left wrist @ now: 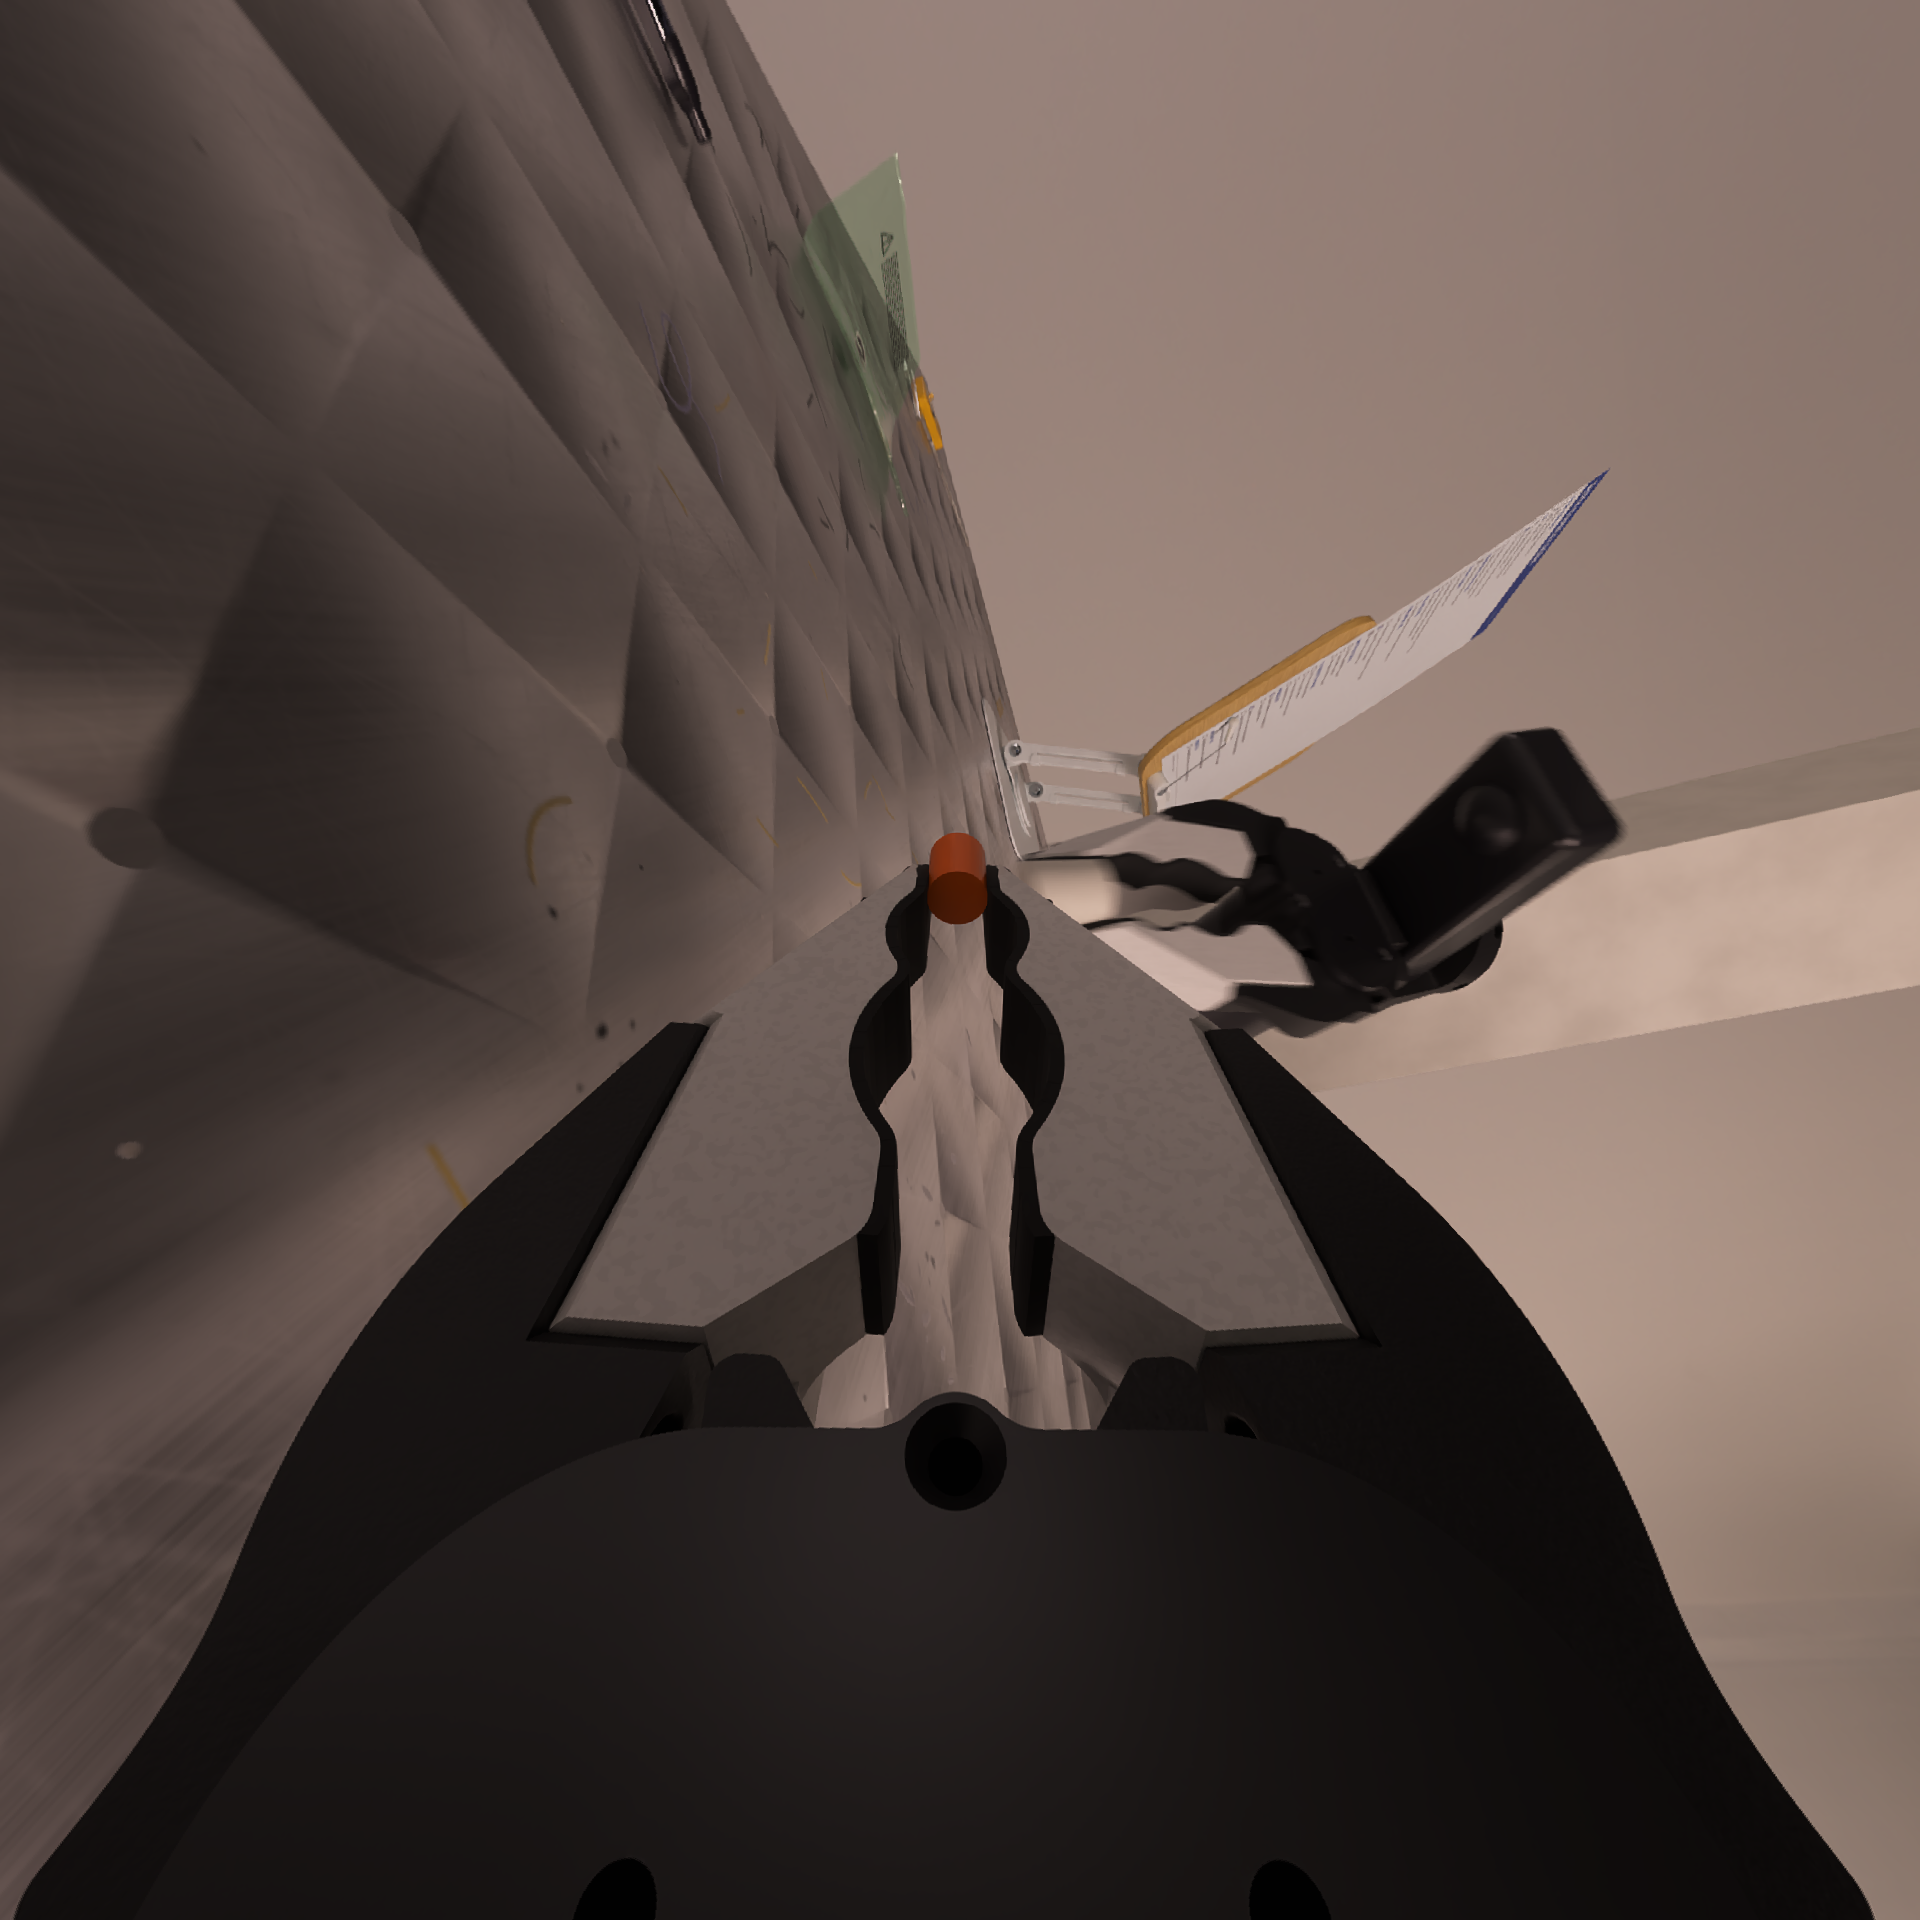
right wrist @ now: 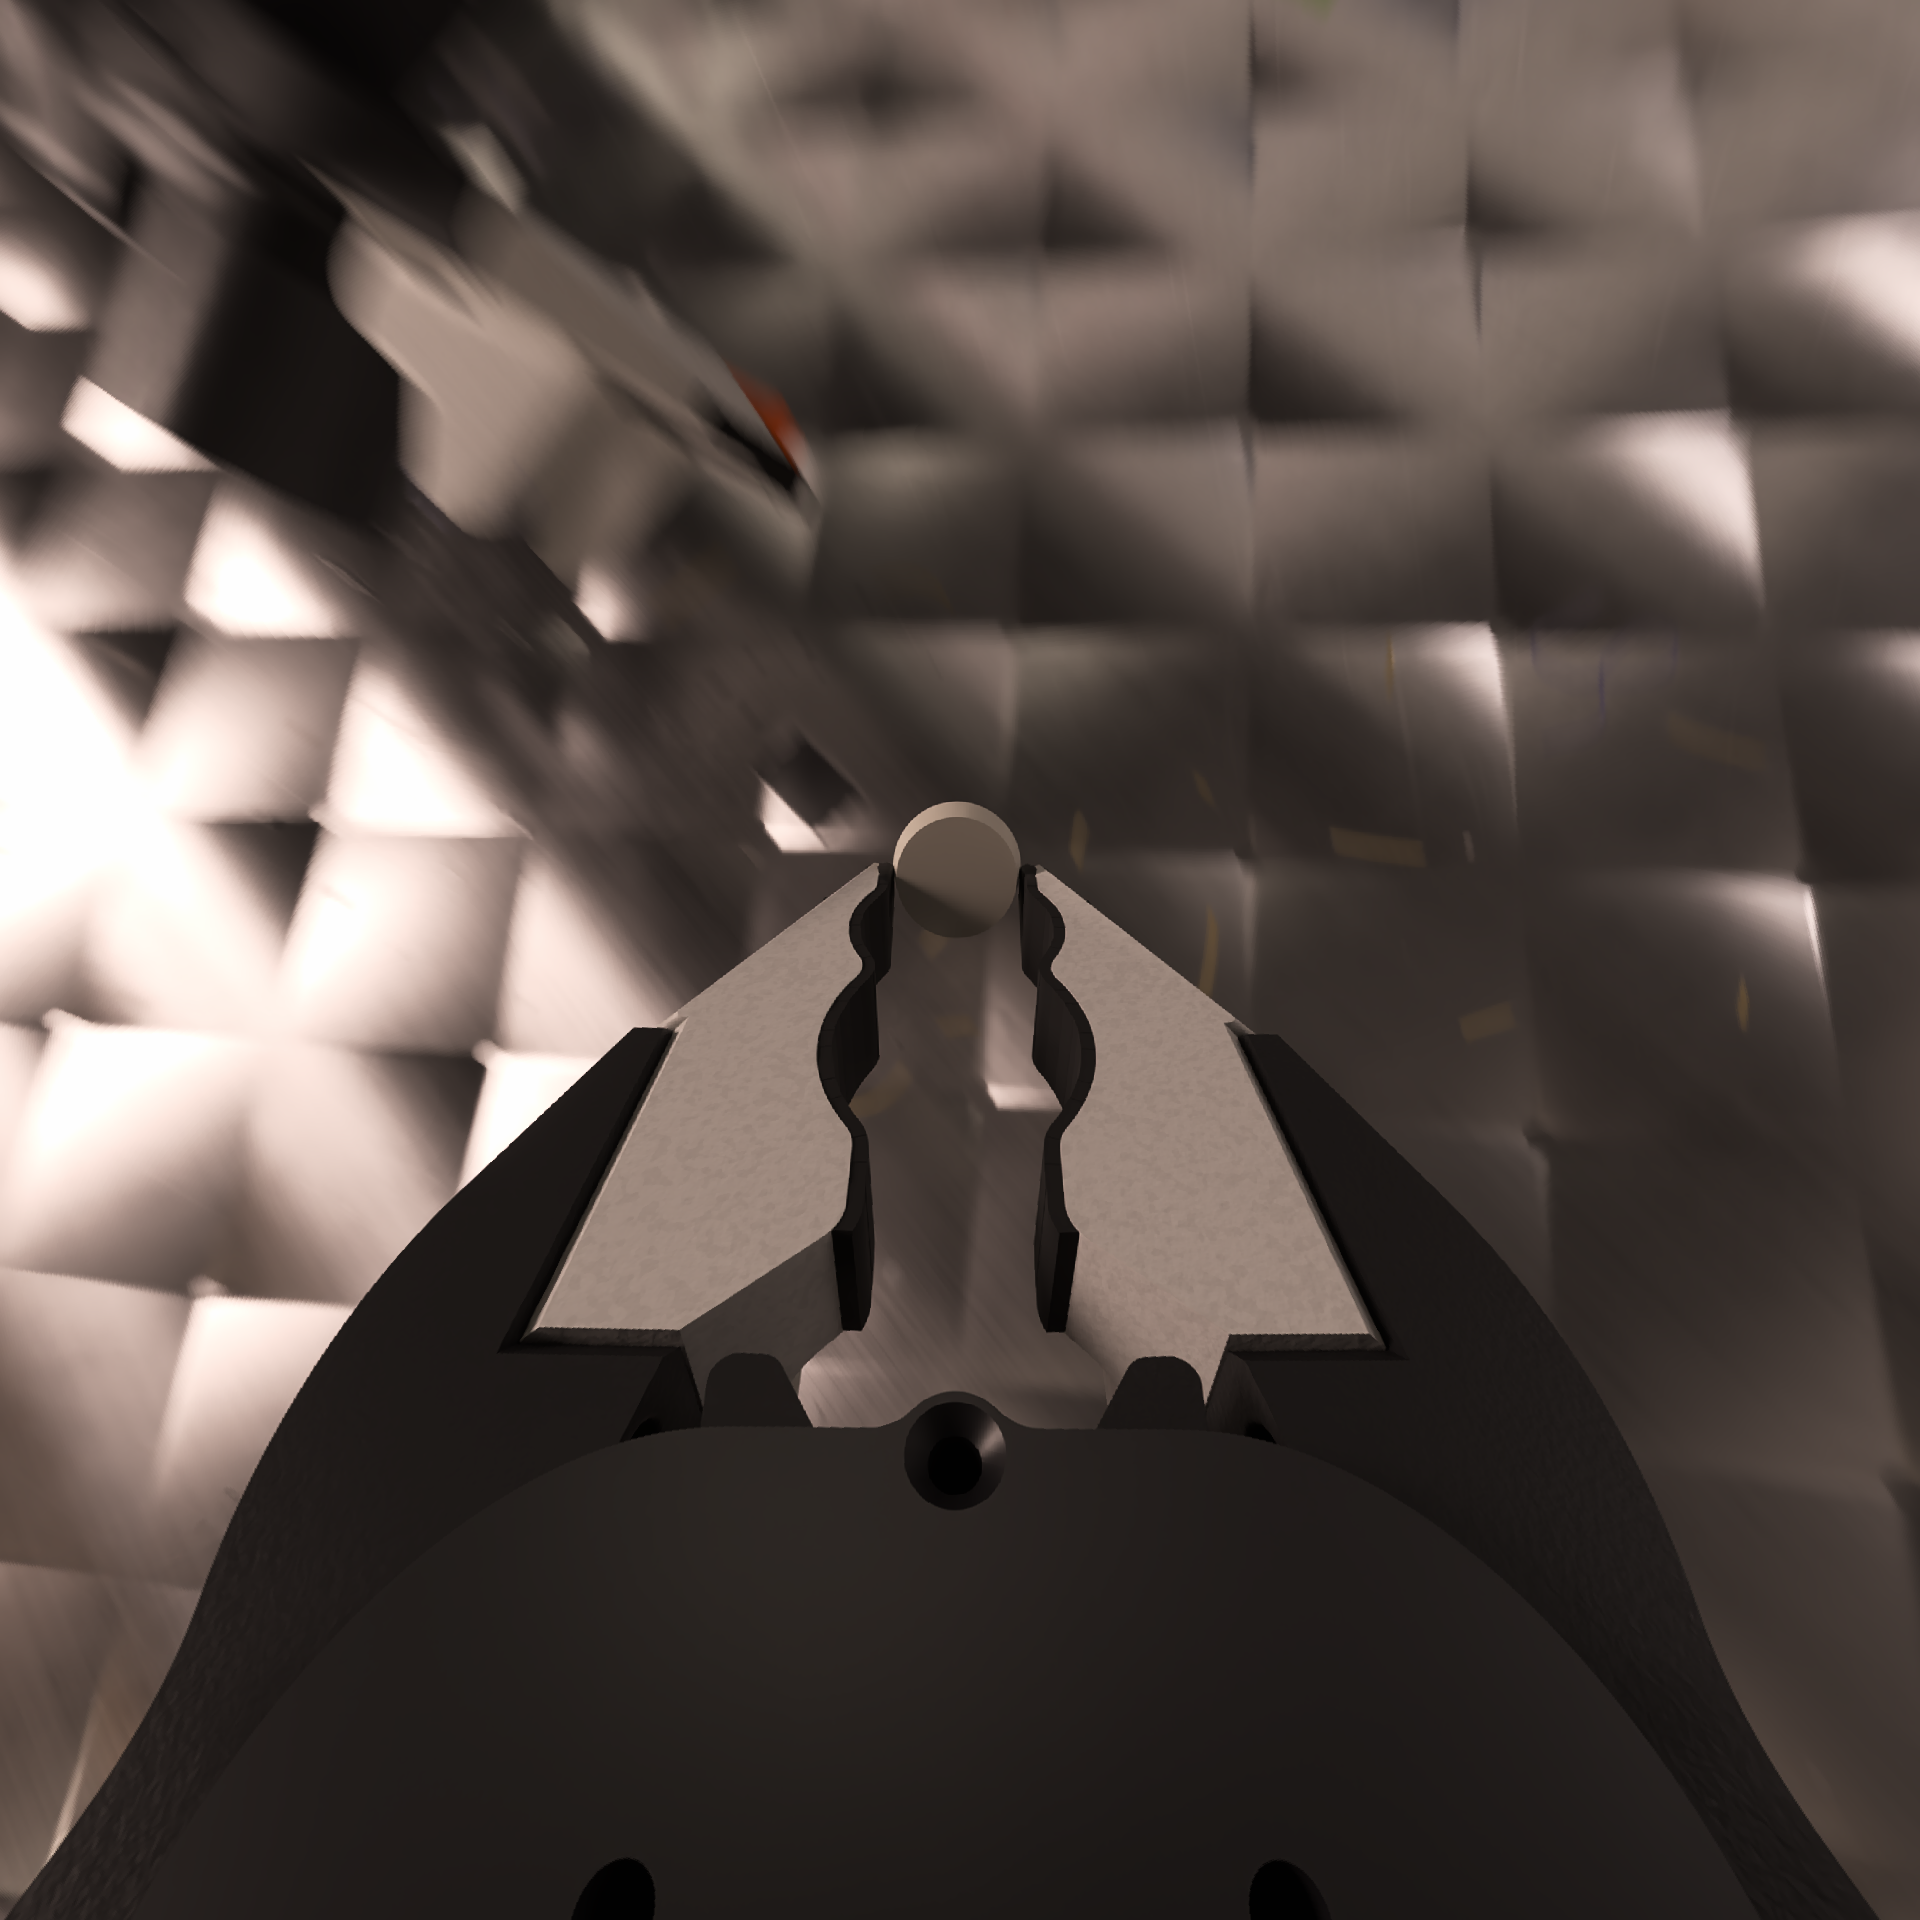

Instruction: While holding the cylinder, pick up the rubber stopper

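In the left wrist view, my left gripper (left wrist: 956,885) is shut on a short orange-red cylinder (left wrist: 956,883), pinched at the fingertips just above the metal surface. In the right wrist view, my right gripper (right wrist: 954,883) is shut on a pale beige rubber stopper (right wrist: 954,881), whose round end faces the camera. The right gripper also shows in the left wrist view (left wrist: 1132,935), blurred, close to the right of the cylinder. The left gripper appears blurred at the upper left of the right wrist view, with the orange cylinder (right wrist: 774,426) at its tip.
The brushed metal tabletop (left wrist: 416,623) has a quilted pattern. A green translucent sheet (left wrist: 862,322) lies on it farther off. A clipboard with a printed page (left wrist: 1351,665) stands beyond the right gripper, on a clear bracket (left wrist: 1070,779). A dark ring (left wrist: 675,73) lies far off.
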{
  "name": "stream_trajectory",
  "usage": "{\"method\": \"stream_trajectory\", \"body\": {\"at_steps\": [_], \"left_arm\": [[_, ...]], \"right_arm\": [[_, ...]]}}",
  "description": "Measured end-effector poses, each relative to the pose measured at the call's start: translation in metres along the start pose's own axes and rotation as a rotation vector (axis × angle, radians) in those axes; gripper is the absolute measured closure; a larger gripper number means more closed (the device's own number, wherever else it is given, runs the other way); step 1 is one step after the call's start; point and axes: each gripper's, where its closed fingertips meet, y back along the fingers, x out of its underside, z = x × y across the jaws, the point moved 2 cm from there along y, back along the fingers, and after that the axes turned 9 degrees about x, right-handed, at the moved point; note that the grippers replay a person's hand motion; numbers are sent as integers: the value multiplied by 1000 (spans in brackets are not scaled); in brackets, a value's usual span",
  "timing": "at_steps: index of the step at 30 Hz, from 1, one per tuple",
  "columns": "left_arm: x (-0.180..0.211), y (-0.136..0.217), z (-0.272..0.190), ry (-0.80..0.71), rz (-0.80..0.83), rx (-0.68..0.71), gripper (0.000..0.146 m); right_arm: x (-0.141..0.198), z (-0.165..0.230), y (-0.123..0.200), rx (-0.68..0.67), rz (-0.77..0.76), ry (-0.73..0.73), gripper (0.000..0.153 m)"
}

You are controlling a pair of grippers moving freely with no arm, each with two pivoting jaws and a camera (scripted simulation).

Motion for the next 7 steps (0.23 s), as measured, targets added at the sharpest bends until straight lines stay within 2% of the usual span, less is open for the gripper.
{"method": "stream_trajectory", "body": {"at_steps": [3,5,7], "left_arm": [[8,-7,1,16,22,2,137],[13,-11,1,21,37,4,137],[16,-14,2,25,44,2,137]], "right_arm": [[-43,31,24,-147,-278,-28,129],[-58,53,27,-206,-352,28,129],[-66,68,23,-177,-378,108,129]]}}
